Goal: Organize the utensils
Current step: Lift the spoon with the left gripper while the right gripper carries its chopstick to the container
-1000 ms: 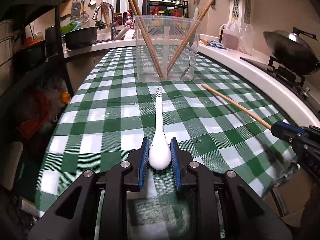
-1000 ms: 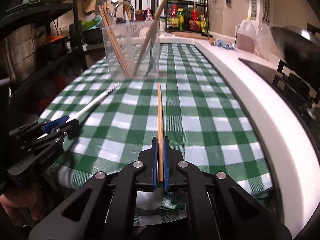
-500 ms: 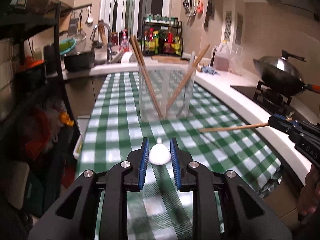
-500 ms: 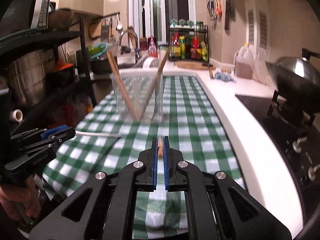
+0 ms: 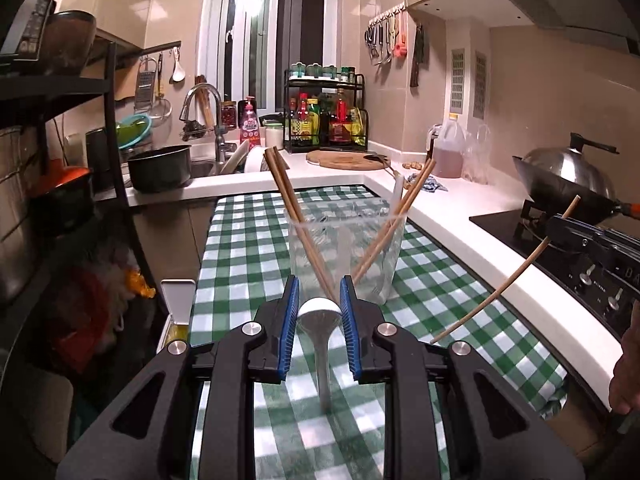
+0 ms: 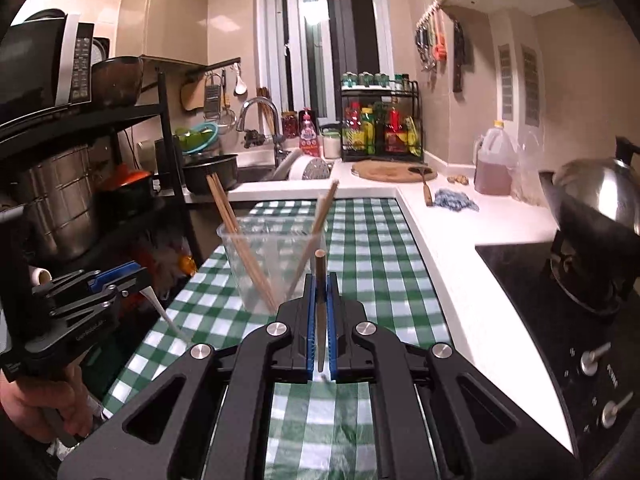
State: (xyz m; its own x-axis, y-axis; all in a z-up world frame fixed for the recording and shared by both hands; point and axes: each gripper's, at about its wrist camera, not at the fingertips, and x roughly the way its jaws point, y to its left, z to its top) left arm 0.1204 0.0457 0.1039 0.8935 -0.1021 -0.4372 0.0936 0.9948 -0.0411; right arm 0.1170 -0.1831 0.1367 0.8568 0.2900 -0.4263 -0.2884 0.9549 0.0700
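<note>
My left gripper (image 5: 319, 294) is shut on the bowl of a white spoon (image 5: 319, 307), held in the air above the green checked tablecloth (image 5: 248, 248). The spoon's handle hangs down toward the cloth. Just ahead stands a clear plastic container (image 5: 348, 240) with several wooden chopsticks (image 5: 298, 216) leaning in it. My right gripper (image 6: 320, 286) is shut on a single wooden chopstick (image 6: 320, 264), also lifted, with the container (image 6: 272, 256) ahead and slightly left. In the left wrist view the right gripper (image 5: 576, 236) sits at the right, its chopstick (image 5: 500, 284) slanting down. The left gripper (image 6: 100, 288) shows at the left of the right wrist view.
A wok (image 5: 568, 184) sits on the stove (image 6: 560, 304) to the right. A black rack (image 6: 80, 160) with pots stands left of the table. Behind are a sink with a black pot (image 5: 160, 168), a cutting board (image 5: 344, 159), a spice rack (image 5: 326, 120) and an oil jug (image 5: 448, 152).
Both grippers have risen off the tablecloth, lifting the spoon and the chopstick with them. The spoon handle and chopstick, which lay flat on the cloth, now hang tilted downward in the air.
</note>
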